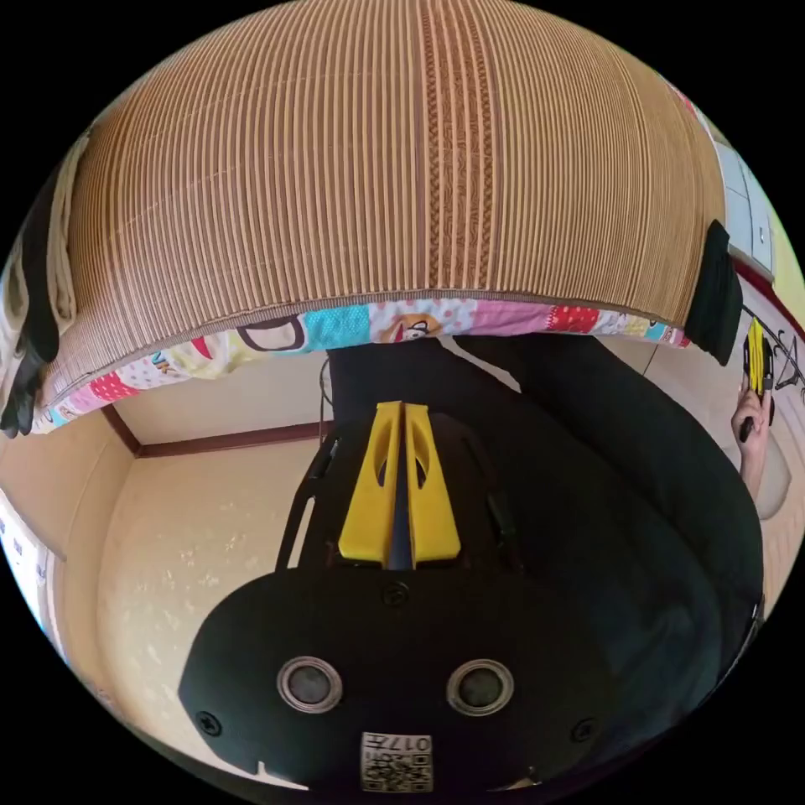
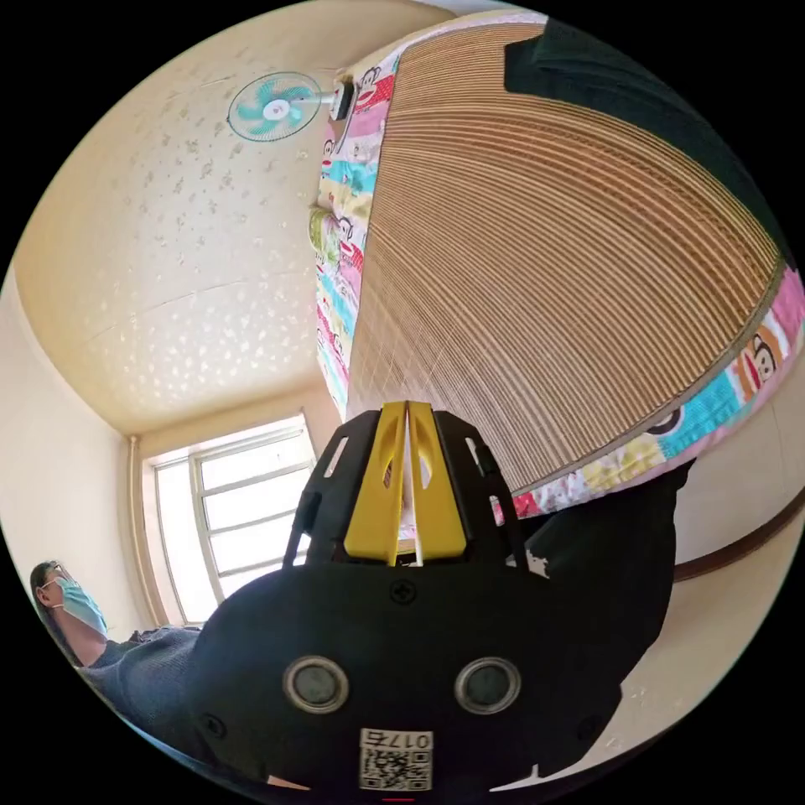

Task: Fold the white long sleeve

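A whitish garment (image 1: pixel 60 239) hangs over the left edge of the woven mat (image 1: pixel 335 168) on the bed, beside a black garment (image 1: pixel 32 335). Whether it is the long sleeve, I cannot tell. My left gripper (image 1: pixel 401 409) is away from the mat, over the person's dark clothing, its yellow jaws closed with nothing between them. At the far right a hand holds my right gripper (image 1: pixel 756 335). In the right gripper view my right gripper (image 2: pixel 407 407) is shut and holds nothing, in front of the mat (image 2: pixel 545 277).
A patchwork sheet (image 1: pixel 402 323) edges the bed under the mat. Black cloth drapes the mat's right corner (image 1: pixel 713 293) and lies on it (image 2: pixel 620 75). A fan (image 2: pixel 272 106), a window (image 2: pixel 243 520) and a seated person (image 2: pixel 126 671) also show.
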